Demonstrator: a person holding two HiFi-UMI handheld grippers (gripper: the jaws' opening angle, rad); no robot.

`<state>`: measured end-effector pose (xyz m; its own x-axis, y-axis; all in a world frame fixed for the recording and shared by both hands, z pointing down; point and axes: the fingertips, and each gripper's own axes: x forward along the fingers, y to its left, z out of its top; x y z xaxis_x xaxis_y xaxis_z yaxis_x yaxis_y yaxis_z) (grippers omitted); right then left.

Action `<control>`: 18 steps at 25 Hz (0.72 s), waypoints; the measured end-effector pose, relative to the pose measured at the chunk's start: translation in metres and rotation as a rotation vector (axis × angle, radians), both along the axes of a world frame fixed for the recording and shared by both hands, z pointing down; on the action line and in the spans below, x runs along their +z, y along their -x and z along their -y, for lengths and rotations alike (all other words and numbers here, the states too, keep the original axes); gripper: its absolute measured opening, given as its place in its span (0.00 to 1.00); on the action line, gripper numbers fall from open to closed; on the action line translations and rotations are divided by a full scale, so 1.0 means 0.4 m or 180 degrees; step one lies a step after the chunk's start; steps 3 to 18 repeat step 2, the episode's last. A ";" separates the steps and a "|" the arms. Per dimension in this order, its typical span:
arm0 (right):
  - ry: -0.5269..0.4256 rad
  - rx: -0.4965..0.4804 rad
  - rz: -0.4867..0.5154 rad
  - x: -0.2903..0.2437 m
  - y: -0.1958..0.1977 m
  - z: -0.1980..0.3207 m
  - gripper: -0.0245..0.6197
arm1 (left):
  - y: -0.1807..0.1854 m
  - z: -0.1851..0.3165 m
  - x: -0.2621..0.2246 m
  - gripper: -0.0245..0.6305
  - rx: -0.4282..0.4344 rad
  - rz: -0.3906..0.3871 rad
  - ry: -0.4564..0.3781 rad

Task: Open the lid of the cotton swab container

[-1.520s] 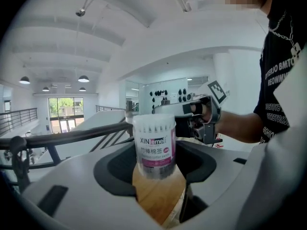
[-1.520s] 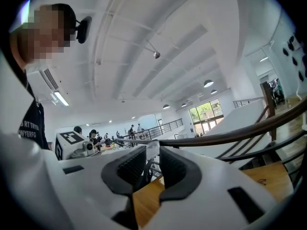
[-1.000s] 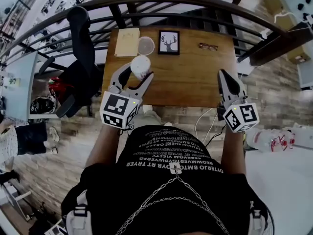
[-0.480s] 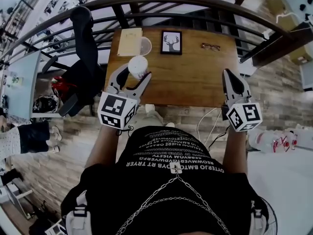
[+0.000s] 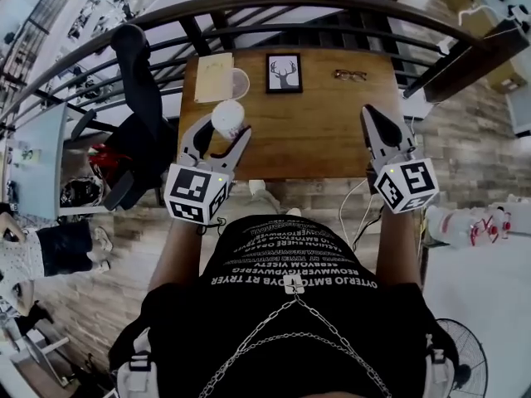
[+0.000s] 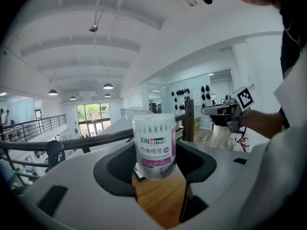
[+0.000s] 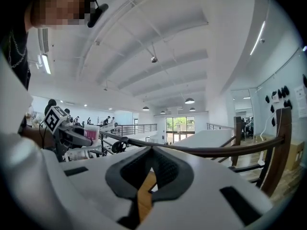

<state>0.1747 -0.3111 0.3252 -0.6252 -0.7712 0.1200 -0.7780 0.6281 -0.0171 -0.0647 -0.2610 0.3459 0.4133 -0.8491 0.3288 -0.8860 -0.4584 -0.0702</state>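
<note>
Cotton swab container (image 6: 154, 145) is our worry: if the clamp slackens or tilts, the smooth round wall slips, and with the top open the swabs spill. It's a clear plastic cylinder with white swab tips packed at the top and a pink-and-white label, standing upright. Left tool (image 5: 226, 124) is clamped on its lower wall and holds it in the air, with the table (image 5: 323, 131) below it. Just beyond the container a clear round disc (image 5: 240, 82) lies beside a tan pad (image 5: 214, 76). We read it as the lid, already off, but can't confirm that at the rim. Right tool (image 5: 370, 114) sits well right of the container, jaws together, empty.
</note>
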 end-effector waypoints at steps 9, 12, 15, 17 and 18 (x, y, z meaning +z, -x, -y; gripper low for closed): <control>0.0013 -0.0053 -0.0005 -0.002 0.013 0.001 0.06 | 0.000 0.002 -0.004 0.45 -0.0013 0.0000 -0.0008; 0.0013 -0.0053 -0.0005 -0.002 0.013 0.001 0.06 | 0.000 0.002 -0.004 0.45 -0.0013 0.0000 -0.0008; 0.0013 -0.0053 -0.0005 -0.002 0.013 0.001 0.06 | 0.000 0.002 -0.004 0.45 -0.0013 0.0000 -0.0008; 0.0013 -0.0053 -0.0005 -0.002 0.013 0.001 0.06 | 0.000 0.002 -0.004 0.45 -0.0013 0.0000 -0.0008; 0.0013 -0.0053 -0.0005 -0.002 0.013 0.001 0.06 | 0.000 0.002 -0.004 0.45 -0.0013 0.0000 -0.0008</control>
